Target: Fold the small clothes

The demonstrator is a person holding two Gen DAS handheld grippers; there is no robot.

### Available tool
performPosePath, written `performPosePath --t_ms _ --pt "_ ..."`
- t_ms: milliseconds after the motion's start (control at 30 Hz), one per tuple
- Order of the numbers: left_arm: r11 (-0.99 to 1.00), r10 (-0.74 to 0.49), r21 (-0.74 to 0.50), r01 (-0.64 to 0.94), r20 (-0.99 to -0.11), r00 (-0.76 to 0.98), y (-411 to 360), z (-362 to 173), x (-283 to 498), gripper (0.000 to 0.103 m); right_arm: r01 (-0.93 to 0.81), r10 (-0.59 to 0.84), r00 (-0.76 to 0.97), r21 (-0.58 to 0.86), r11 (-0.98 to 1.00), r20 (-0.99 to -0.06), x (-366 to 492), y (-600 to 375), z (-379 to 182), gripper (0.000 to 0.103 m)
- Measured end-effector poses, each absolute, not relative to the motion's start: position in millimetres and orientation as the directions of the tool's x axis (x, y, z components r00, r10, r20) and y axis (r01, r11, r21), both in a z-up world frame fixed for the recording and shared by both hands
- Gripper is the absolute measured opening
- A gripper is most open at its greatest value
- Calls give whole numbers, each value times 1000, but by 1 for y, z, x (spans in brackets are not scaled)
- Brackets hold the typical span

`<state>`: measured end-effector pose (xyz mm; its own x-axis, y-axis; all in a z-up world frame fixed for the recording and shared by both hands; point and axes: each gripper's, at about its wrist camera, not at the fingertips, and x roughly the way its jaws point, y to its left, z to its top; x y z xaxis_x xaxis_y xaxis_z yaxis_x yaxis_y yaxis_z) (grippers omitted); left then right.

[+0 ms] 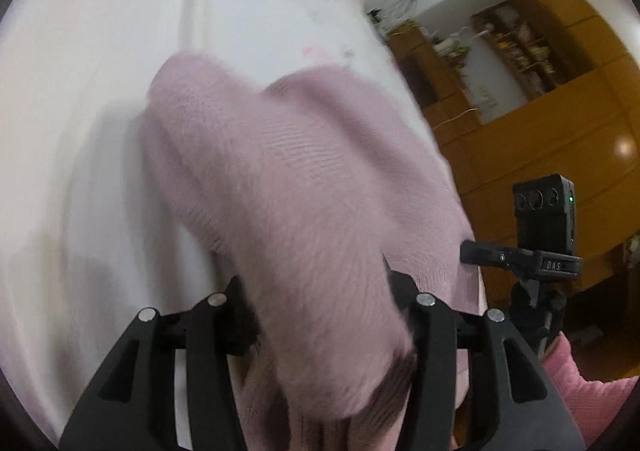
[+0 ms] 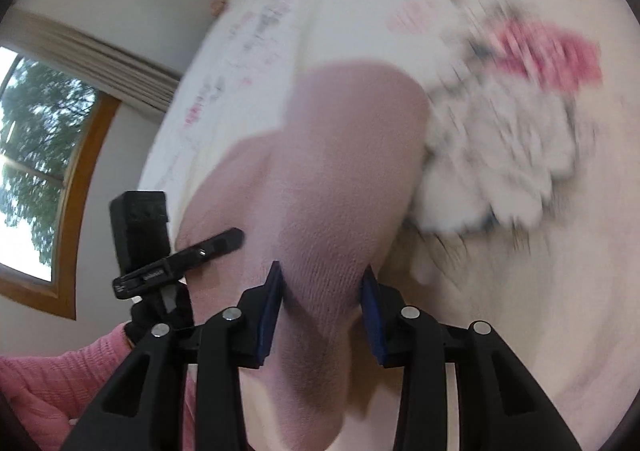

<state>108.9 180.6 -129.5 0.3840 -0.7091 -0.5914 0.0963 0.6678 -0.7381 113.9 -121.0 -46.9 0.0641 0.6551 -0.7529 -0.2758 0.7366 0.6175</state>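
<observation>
Centrally, garment: pink knit sweater [image 1: 304,187], fuzzy and ribbed, bunched and lifted just above the bed.
Left gripper [image 1: 320,291]: jaws clamped on a thick fold of the knit.
Right gripper [image 2: 322,283]: blue pads [image 2: 270,311] pinching another fold between them.
Surface: white bedspread [image 1: 100,111], soft, printed with pink and grey flowers.
Room: wooden cabinets [image 1: 560,99] with crowded shelves on one side; wood-framed window [image 2: 44,155] with trees behind on the other.
Person: pink ribbed sleeve [image 2: 52,383] at the frame edge.
</observation>
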Motion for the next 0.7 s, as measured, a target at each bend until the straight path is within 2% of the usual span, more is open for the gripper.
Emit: performPosePath --t_ms 67,167,333,367,433,600,700 --pt "657 -713 -751 64 -592 376 186 -136 107 60 -265 668 69 632 728 -741 109 -128 -57 40" --pt "636 -731 -770 43 -584 353 196 -130 103 62 -266 675 79 637 724 -734 108 -133 -58 44" --pt "629 -734 -773 81 -557 388 231 -105 104 66 -256 675 89 638 726 -732 116 -143 -49 61" --pt "624 -734 -778 72 -552 396 236 -104 107 66 -253 680 91 644 722 -727 120 -144 -48 63" --pt "598 -742 -801 40 -534 406 245 -110 121 66 -235 693 101 660 714 -714 133 -143 -48 75" --pt "512 -797 -859 -19 -484 362 238 -133 163 66 -169 718 80 701 693 -691 181 -135 -69 81" --pt "511 -807 -859 -42 -496 320 222 -150 179 58 -123 725 52 717 687 -686 205 -129 -90 85"
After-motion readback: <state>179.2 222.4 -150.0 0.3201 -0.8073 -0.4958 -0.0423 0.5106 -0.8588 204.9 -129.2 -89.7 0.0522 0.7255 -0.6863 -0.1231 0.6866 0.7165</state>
